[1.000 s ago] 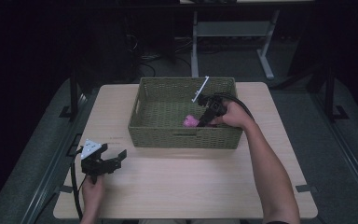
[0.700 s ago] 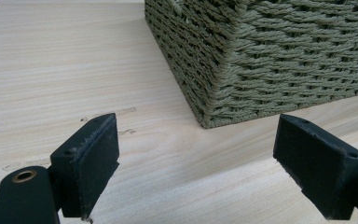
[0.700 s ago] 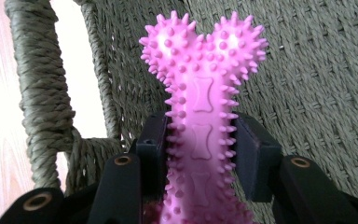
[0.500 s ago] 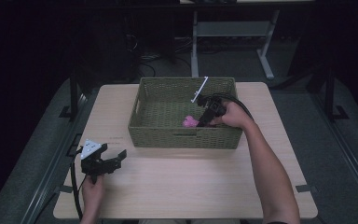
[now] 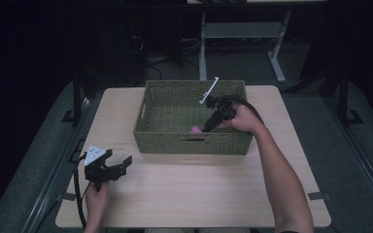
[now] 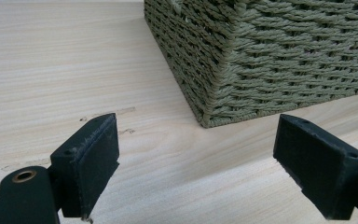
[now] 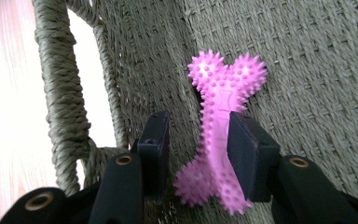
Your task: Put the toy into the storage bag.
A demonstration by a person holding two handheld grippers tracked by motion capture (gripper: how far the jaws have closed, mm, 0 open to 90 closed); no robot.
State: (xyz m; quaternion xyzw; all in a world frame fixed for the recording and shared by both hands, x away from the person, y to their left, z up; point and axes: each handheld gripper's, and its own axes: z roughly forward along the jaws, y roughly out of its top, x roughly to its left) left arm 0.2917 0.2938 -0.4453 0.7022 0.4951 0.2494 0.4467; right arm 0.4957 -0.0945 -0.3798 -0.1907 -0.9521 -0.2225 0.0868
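Basket (image 5: 194,143) work right now: your right tongs (image 7: 198,140) are down inside the woven green basket, clamped at their tightest on the pink spiky bone-shaped chew toy (image 7: 219,126). In the right gripper view the toy sits between the two black pads, just off the basket's near wall and close to the handle cutout (image 7: 91,88). One pad is clearly against the shaft; the other looks like it has a sliver of daylight, though I can't tell for sure from this angle.

My guess is you're either lifting the toy out or setting it down, so a few tips:

- You're gripping the narrow waist of the bone, which is the right spot. The knobbly ends will stop it sliding through.
- It's rubbery and spiked, so it'll probably flex and twist. Keep the squeeze steady and don't yank.
- Go straight up before going sideways, or a lobe could snag the weave or the rim.

Your left tongs (image 6: 196,158) are spread wide, holding nothing, hovering low over the worktop (image 5: 199,194) just off the basket's front left corner. If the basket starts shifting, bring them in to brace that corner.
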